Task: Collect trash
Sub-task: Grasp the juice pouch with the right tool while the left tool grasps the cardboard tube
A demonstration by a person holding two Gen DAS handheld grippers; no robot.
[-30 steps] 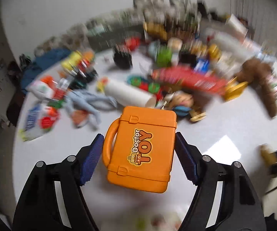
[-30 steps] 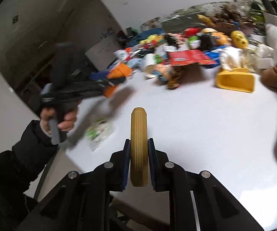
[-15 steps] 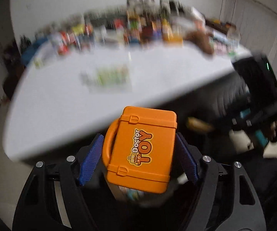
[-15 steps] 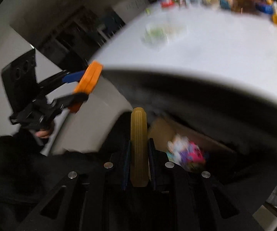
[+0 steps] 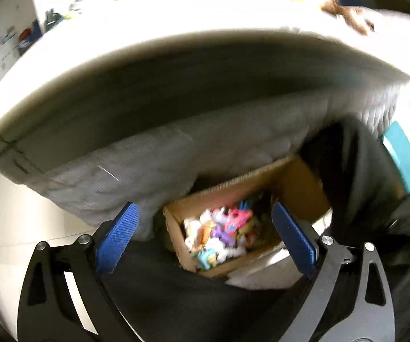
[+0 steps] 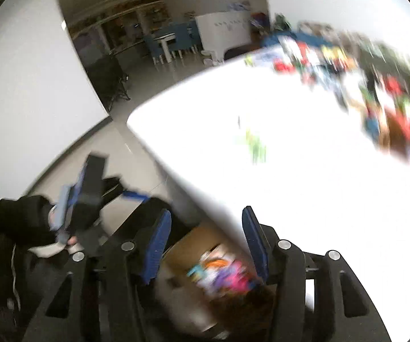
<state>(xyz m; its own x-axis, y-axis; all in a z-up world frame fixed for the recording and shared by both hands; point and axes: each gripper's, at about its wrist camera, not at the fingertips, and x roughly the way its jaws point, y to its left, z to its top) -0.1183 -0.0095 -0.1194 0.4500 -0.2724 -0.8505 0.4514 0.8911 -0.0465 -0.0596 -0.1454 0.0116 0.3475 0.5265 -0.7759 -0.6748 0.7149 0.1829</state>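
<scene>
A cardboard box [image 5: 264, 183] stands on the floor under the table edge, filled with colourful small items [image 5: 222, 233]. My left gripper [image 5: 205, 239] hangs above the box. Its jaws are opening wide and nothing is between the blue pads. In the right wrist view the same box [image 6: 190, 242] lies below my right gripper [image 6: 205, 248], whose jaws are also opening with nothing between them. The left gripper [image 6: 85, 196] shows there at the left, held by a hand in a black sleeve. The orange toy case and the yellow piece cannot be made out in the blur.
The white table [image 6: 304, 185] juts over the box, with a grey quilted cloth [image 5: 148, 156] hanging beneath it. A green wrapper [image 6: 254, 145] lies on the table, and a blurred heap of clutter [image 6: 375, 85] sits at its far side. Tiled floor lies to the left.
Both grippers swung off the tabletop and down over the box. The orange toy case left the left jaws and the yellow piece left the right jaws. Both grippers opened.
</scene>
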